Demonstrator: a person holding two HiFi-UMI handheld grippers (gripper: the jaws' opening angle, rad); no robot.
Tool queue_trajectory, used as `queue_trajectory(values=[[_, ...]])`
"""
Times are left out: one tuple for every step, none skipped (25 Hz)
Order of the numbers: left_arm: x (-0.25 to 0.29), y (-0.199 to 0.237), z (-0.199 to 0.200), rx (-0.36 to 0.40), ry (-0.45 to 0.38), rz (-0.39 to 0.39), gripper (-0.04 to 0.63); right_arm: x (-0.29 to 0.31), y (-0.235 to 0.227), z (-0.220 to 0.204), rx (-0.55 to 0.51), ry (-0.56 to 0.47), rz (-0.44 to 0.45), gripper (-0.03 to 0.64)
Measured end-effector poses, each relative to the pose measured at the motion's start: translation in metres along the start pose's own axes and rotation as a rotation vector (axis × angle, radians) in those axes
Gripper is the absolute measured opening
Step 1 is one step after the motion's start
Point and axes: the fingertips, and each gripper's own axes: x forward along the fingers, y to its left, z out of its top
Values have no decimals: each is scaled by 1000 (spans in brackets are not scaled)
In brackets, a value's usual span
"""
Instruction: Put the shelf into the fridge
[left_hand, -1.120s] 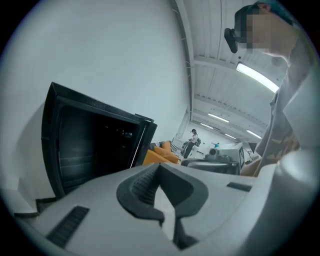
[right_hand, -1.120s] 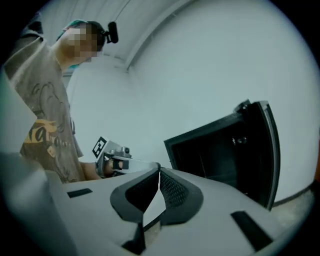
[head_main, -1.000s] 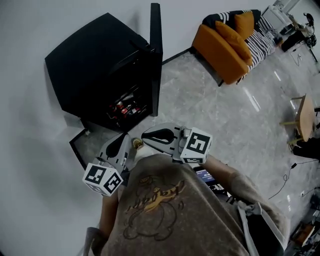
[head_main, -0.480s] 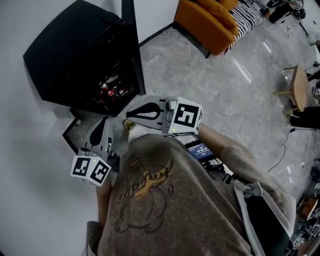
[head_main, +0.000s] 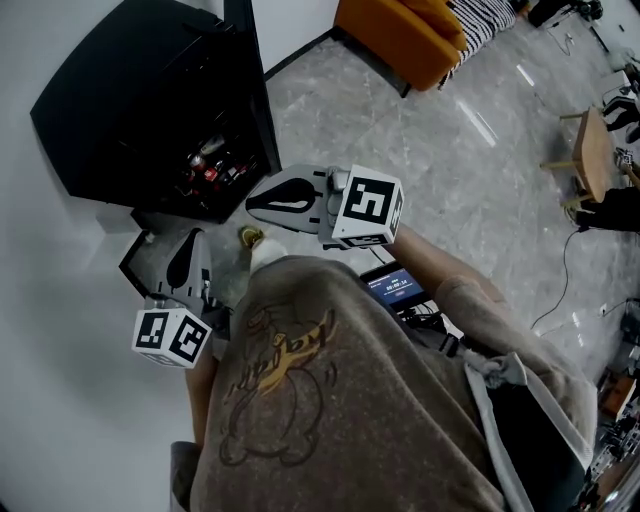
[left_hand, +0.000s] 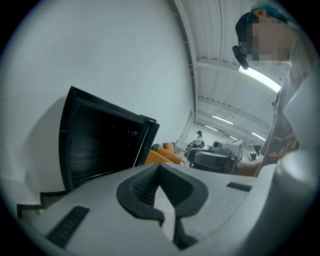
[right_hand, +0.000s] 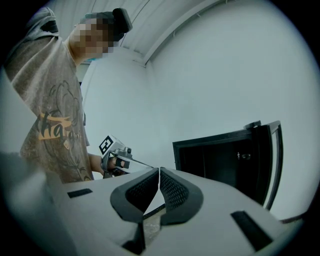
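Looking down past a printed T-shirt (head_main: 300, 400), we are seeing both grippers held out in front. The left gripper (head_main: 192, 245) is clamping its jaws on the shelf (head_main: 150, 262), a clear pane in a thin dark frame, low on the left. In the left gripper view a pale strip of that shelf (left_hand: 165, 205) is sitting between the closed jaws. The right gripper (head_main: 255, 203) is pinching the same shelf. Its own view is showing the shelf's edge (right_hand: 142, 164) running from its nearly shut jaws across to the left gripper (right_hand: 122, 160).

Just beyond, the black fridge (head_main: 130, 110) is standing with its door (head_main: 258, 100) open. Small containers (head_main: 205, 165) are showing inside, too small to tell apart. The shelf is hanging outside the fridge, near the opening.

Farther off, an orange sofa (head_main: 400, 30) is sitting on the grey floor (head_main: 420, 170).
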Motion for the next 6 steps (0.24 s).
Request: queue_trajectory(values=[[-1,2,-1,-6,-1,4,3,0,0,-1,1,1,1,23],[-1,4,-2,-10,-1,7,3,1,0,-1,1,5,2,23],[-1,5,-2,-10,0,8,3,2,0,-3,1,9,3,23],[-1,5,-2,-9,1,7,3,2,0,-4,1,14,5,23],[0,6,-2,-6,4,7,3,2,1,-5,0,19,6,24],[1,7,-3,-4,6,7,3,3,1,-7,0,25,8,23]])
